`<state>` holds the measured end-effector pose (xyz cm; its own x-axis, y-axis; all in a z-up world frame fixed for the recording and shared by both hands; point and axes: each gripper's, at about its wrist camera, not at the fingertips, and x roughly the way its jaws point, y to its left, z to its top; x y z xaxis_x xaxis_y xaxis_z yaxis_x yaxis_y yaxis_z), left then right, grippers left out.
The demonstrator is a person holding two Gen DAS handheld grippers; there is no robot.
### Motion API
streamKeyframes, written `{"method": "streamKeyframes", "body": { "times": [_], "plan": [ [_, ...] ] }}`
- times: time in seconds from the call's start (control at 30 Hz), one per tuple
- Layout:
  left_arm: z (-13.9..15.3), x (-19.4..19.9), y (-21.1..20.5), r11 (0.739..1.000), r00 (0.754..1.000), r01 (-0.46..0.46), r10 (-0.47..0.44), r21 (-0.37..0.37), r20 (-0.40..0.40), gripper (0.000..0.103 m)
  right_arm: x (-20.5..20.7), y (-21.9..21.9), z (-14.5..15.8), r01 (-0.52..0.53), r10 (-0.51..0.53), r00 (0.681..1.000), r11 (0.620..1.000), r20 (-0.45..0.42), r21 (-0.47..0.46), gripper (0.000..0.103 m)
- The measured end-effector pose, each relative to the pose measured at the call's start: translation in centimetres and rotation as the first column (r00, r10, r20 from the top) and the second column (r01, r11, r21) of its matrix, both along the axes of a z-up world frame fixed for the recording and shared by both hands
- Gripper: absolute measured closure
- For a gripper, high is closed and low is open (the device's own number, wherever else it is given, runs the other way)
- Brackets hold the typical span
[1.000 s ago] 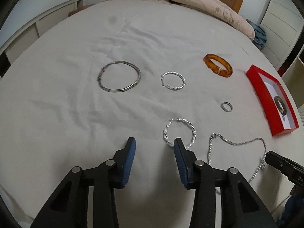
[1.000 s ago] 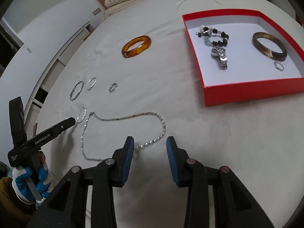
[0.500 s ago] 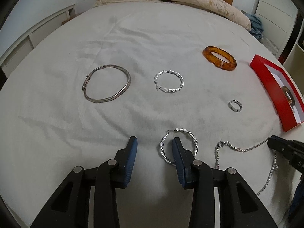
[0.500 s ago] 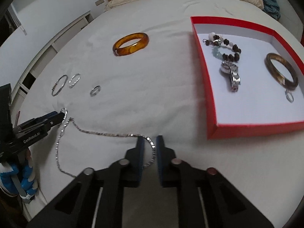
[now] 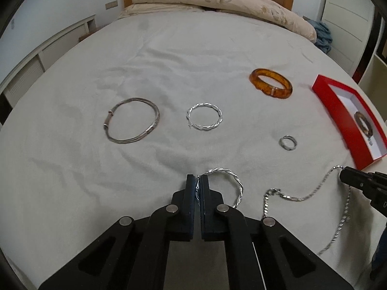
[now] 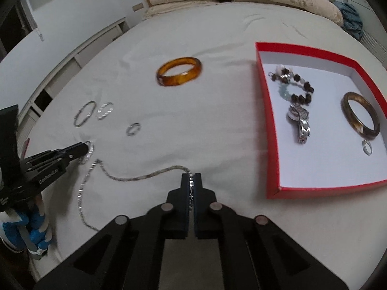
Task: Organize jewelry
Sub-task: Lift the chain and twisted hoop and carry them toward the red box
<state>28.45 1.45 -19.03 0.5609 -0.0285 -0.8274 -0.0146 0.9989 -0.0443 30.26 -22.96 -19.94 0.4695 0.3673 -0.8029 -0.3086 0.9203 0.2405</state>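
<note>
While red box [image 6: 271, 145] borders right, bare sheet [image 5: 72, 169] spreads left.

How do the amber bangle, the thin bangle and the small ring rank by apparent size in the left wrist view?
1. Thin bangle, largest.
2. Amber bangle; it lies farther away, so this order is unsure.
3. Small ring, clearly smallest.

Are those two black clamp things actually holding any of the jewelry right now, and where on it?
Yes. The left hand-held gripper pinches the twisted hoop earring at its rim; the right hand-held gripper pinches the silver chain along its length.
</note>
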Motion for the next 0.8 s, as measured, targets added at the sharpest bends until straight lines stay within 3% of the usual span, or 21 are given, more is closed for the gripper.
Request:
{"method": "streamKeyframes", "body": {
  "times": [0.5, 0.8],
  "plan": [
    [7.3, -6.7, 0.1, 1.000, 0.996, -0.007, 0.008, -0.019, 0.087, 0.100, -6.9, 0.6, 9.0, -0.031, 0.025, 0.994, 0.998, 0.109, 0.055, 0.101],
    [10.9, -11.5, -0.8, 1.000, 0.989, 0.007, -0.006, -0.007, 0.147, 0.100, -11.8, 1.2, 12.5, -0.051, 0.042, 0.986, 0.997, 0.162, 0.053, 0.101]
  ]
}}
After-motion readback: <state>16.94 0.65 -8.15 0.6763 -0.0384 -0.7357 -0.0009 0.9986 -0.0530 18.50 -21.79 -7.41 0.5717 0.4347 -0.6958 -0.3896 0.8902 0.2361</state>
